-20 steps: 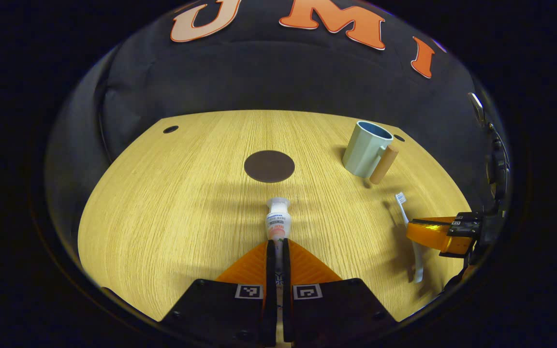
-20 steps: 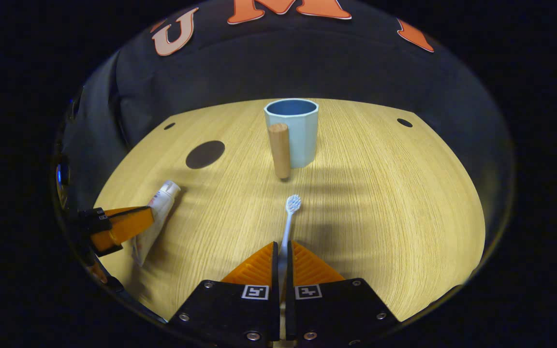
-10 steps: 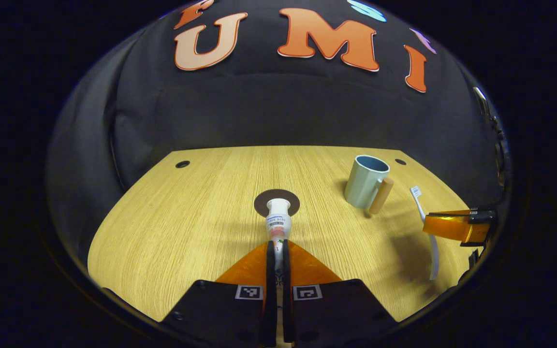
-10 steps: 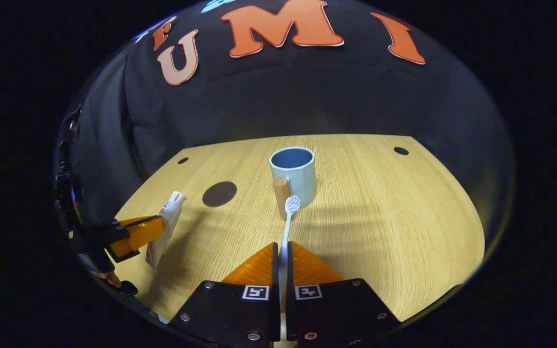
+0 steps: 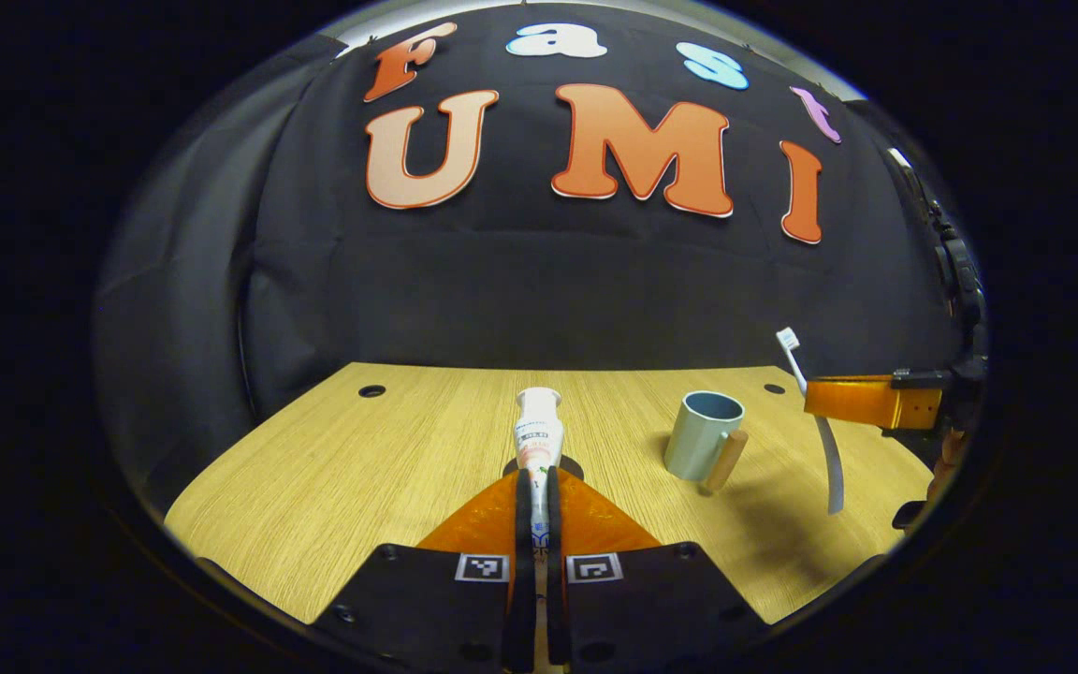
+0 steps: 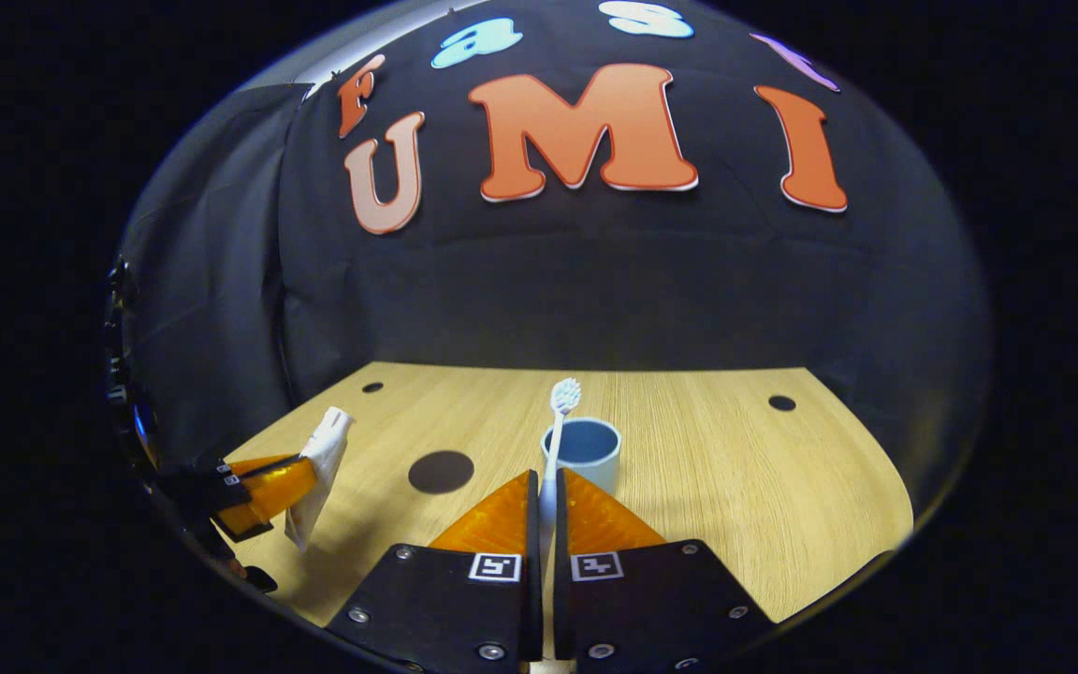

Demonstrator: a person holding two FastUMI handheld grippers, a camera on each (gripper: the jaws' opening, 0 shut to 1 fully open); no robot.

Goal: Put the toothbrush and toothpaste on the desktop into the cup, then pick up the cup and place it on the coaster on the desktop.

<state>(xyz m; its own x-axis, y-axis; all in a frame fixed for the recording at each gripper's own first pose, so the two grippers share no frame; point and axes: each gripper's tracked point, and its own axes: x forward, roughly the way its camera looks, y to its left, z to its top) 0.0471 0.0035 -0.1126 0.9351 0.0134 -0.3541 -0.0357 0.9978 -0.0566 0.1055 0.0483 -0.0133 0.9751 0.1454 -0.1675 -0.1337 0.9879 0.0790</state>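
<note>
Left gripper (image 5: pixel 535 479) clenched on the toothpaste (image 5: pixel 538 432), both fingers pressing the tube's lower end, cap pointing forward and up, lifted clear of the worktop (image 5: pixel 333 468). In the right gripper view, seen over the worktop's left edge with the tube (image 6: pixel 319 468) hanging tilted. Coaster (image 6: pixel 441 471), a dark round disc, flat on the wood toward the middle, partly hidden behind the tube in the left gripper view. Cup (image 5: pixel 702 437), pale with a wooden handle at its side, upright and open to the right of the coaster, well in from the far edge. Small dark holes (image 6: pixel 781 402) near the far corners of the worktop. Right gripper (image 6: pixel 546 485) clamped on the toothbrush (image 6: pixel 559 423), handle pinched between both fingers, bristle head raised, off the wood, lined up in front of the cup in its own view. From the left gripper view, over the right edge, brush (image 5: pixel 812 412) slanting down through the fingers, beside the cup and apart from it.
</note>
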